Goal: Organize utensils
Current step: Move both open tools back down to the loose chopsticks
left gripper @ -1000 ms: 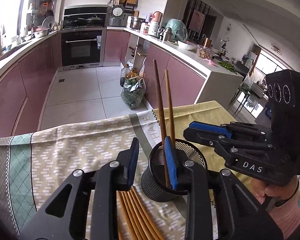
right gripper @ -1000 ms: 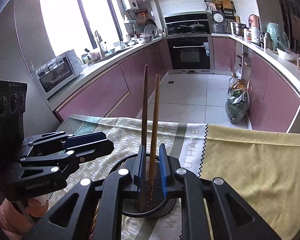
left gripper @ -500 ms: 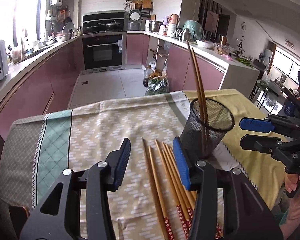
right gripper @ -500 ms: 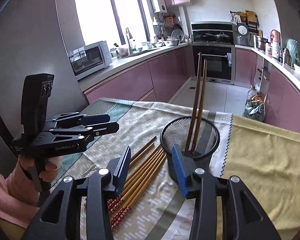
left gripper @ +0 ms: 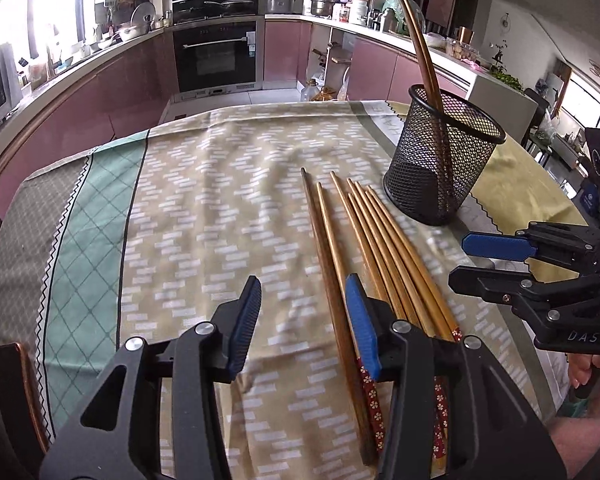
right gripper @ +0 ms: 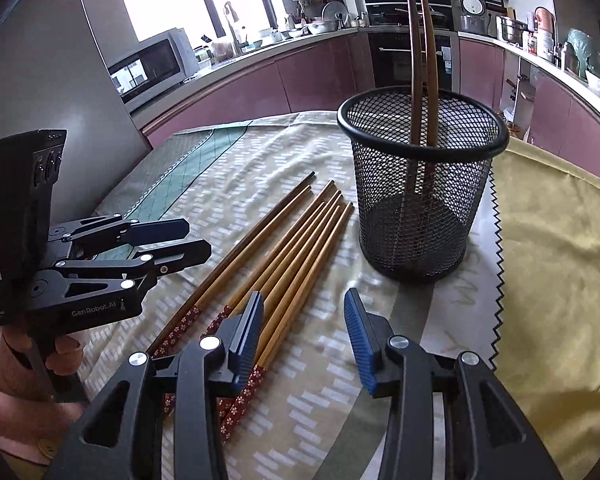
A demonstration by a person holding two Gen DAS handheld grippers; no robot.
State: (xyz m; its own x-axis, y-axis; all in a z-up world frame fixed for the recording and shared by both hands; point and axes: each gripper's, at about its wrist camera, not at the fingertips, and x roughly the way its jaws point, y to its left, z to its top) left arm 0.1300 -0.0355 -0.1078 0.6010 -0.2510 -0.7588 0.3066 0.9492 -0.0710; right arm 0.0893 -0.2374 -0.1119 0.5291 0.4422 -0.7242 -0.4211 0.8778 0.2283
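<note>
Two grippers, left gripper (left gripper: 302, 320) and right gripper (right gripper: 302, 334), were held parted and empty above the loose chopsticks (left gripper: 374, 248) on the tablecloth (left gripper: 204, 200). Beside them stood the mesh holder (right gripper: 420, 192), two chopsticks (right gripper: 422, 60) upright inside. Only the right view showed the microwave (right gripper: 152, 64) whole.

bright window glare, fisheye edges, slight blur

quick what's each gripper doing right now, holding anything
Left gripper: open, empty, above the loose chopsticks.
Right gripper: open, empty.
</note>
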